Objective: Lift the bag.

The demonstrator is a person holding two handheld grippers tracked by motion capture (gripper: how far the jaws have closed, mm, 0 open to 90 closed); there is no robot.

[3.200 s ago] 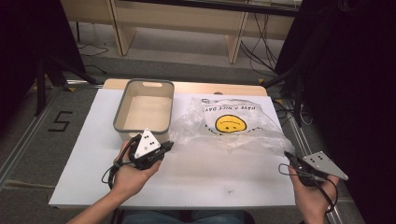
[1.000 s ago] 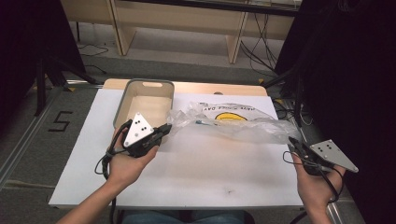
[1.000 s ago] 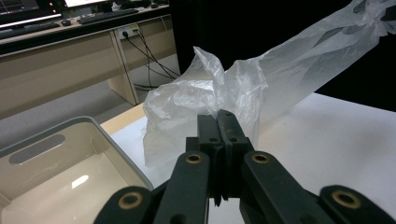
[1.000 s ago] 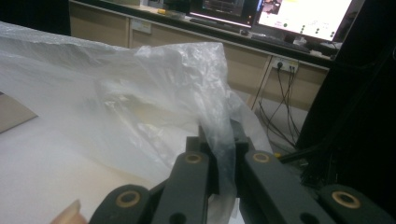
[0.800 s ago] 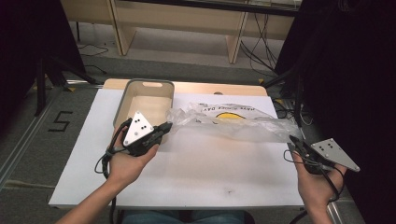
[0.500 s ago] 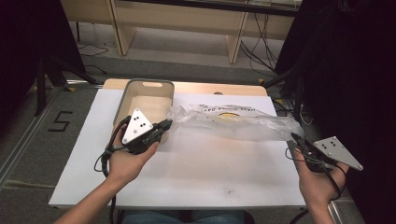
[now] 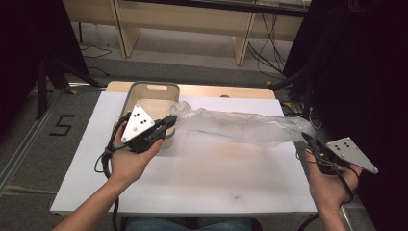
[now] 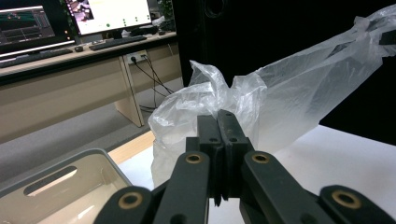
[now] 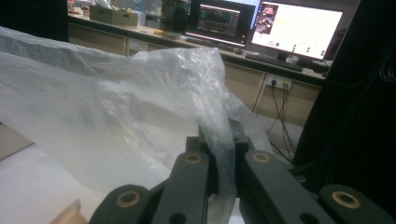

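Clear plastic bag [image 7: 240, 126] stretched taut above table [image 7: 202, 183], left to right. Left gripper [image 7: 169, 121] & right gripper [image 7: 308, 139] each clamped on one end. Risk: tearing or slipping out if pulled further.

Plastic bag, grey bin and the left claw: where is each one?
Plastic bag [image 7: 240, 126]: high view, middle of the stretched film.
Grey bin [image 7: 155, 87]: high view, far rim by the handle slot.
Left claw [image 7: 172, 119]: high view, its tips pinching the bag's end.

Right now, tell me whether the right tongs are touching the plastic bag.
Touching. The right gripper view shows the right tongs shut on a fold of the plastic bag, the film pinched between the jaws.
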